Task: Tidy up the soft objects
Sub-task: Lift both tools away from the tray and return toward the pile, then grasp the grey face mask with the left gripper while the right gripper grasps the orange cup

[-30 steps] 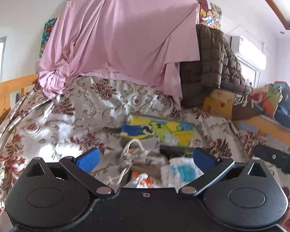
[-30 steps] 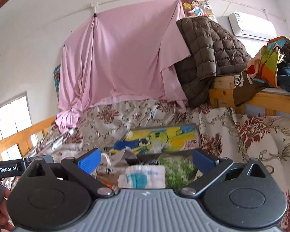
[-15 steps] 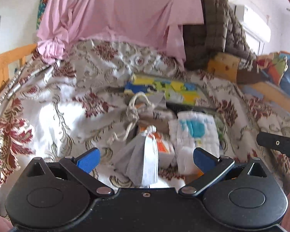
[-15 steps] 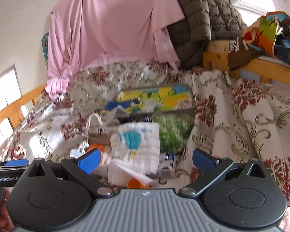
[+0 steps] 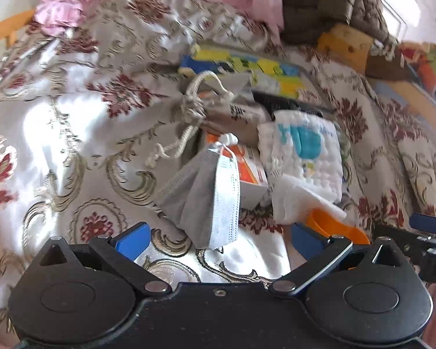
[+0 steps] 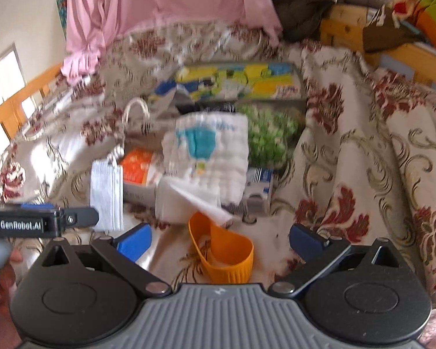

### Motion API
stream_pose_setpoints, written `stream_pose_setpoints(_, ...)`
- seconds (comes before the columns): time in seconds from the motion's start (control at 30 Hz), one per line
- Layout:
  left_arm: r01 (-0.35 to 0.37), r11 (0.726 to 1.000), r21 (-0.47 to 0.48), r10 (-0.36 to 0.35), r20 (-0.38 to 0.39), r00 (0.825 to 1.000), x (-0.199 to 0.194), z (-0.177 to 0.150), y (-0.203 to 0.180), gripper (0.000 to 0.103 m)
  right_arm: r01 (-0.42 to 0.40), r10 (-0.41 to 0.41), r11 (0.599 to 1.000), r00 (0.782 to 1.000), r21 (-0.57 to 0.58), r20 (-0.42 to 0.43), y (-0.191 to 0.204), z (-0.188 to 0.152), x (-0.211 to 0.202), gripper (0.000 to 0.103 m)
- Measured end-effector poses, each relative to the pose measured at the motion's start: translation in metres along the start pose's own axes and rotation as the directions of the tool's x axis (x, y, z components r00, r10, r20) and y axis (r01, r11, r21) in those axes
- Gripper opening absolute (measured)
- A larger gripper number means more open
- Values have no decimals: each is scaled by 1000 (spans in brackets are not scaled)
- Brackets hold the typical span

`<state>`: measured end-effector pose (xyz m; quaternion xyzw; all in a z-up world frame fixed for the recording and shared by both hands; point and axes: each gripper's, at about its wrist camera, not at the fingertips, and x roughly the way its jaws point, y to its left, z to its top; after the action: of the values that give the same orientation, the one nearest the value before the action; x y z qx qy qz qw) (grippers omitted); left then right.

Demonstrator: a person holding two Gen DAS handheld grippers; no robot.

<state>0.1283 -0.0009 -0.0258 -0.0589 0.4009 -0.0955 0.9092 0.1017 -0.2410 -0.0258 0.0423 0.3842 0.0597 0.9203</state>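
- We have tipped both views down from the wall onto the bed [image 5: 72,133]; the soft pile sits ahead.
- Left gripper [image 5: 218,237] and right gripper [image 6: 219,237]: fingers spread wide, empty.
- Grey mask bundle [image 5: 206,200] lies nearest the left gripper, quilted cloth [image 6: 206,151] beyond the right.

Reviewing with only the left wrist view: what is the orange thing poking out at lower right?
Observer: An orange cup on the bedspread, just ahead of the right gripper, which is open and empty.
Operator: Anything hidden behind the white quilted cloth?
Observer: A green leafy bundle lies against its right side.
Operator: Anything else there?
Observer: A small blue-and-white box by its lower right corner.
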Motion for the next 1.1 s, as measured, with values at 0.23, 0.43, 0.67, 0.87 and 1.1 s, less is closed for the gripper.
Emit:
stream_pose_setpoints(0.23,-15,998,64,19,-60,998,29,15,3,102,-4,6,1000,995,22,-103,-2,2,19,103)
stream_pose_setpoints(0.43,-2,997,71,7,-74,997,48,20,7,102,5,4,999,983,50,-182,-3,6,39,103)
stream_pose_setpoints(0.67,12,1000,27,-9,-101,995,67,27,12,102,50,-25,994,971,100,-239,-6,8,65,103)
stream_pose_setpoints(0.87,6,1000,-25,-9,-111,994,75,28,18,96,61,-35,994,964,90,-264,-2,6,80,103)
stream_pose_setpoints(1.1,43,998,-41,-47,-103,994,74,28,19,78,-31,45,998,962,58,-268,13,4,78,103)
